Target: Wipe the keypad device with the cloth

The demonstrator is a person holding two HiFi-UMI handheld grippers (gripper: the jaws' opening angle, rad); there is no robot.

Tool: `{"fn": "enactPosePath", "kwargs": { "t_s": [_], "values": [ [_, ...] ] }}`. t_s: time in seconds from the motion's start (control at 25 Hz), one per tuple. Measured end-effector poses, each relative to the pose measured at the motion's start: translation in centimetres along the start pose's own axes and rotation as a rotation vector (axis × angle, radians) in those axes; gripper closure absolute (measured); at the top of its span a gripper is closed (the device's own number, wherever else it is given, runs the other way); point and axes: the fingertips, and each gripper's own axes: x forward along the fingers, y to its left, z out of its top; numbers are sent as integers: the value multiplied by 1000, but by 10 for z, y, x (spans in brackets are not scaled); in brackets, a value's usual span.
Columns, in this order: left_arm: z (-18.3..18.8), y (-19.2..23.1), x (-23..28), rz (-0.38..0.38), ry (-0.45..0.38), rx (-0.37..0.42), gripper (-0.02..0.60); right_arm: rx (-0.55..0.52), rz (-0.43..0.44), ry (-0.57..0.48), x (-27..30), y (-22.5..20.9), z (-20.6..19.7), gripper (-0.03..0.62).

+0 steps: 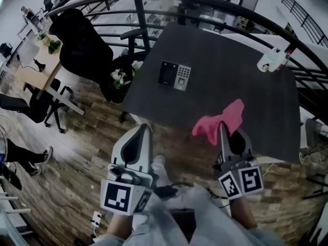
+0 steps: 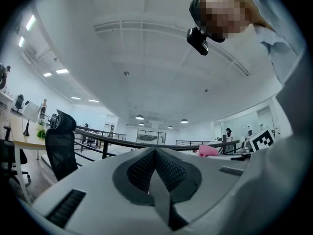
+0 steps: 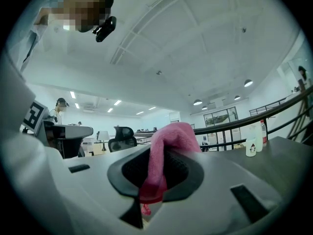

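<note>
Head view, left hand-held gripper (image 1: 145, 129) at 7 o'clock, jaws pressed together on nothing, right hand-held gripper (image 1: 222, 127) at 5 o'clock clamped on pink cloth (image 1: 229, 113) over dark desk (image 1: 241, 70) edge, keypad device (image 1: 174, 75) flat at 12 o'clock, apart from cloth.

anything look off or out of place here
Nothing stands out. The keypad device lies flat on the table, the pink cloth is pinched in the right tool, and the left tool is shut and empty.
</note>
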Motion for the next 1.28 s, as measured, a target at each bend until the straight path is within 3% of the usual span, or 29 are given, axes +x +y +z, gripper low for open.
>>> {"fn": "enactPosePath", "kwargs": {
  "t_s": [0.4,0.52,0.72,1.0,1.16,1.28],
  "values": [
    [5,48,62,-114,32,29,581,5,-107,3,63,-7,6,539],
    [-5,63,76,-144,81,14,581,-1,-141,7,79,-7,5,539],
    [-11,85,98,-197,93,-1,581,-15,-185,3,103,0,5,539],
    [-12,108,115,-252,79,-19,581,-44,-231,-5,122,10,4,539],
    [0,113,122,-274,8,-17,581,-56,-247,-1,125,13,3,539],
    [-4,119,124,-278,28,-9,581,-59,-257,6,127,14,0,539]
  ]
}}
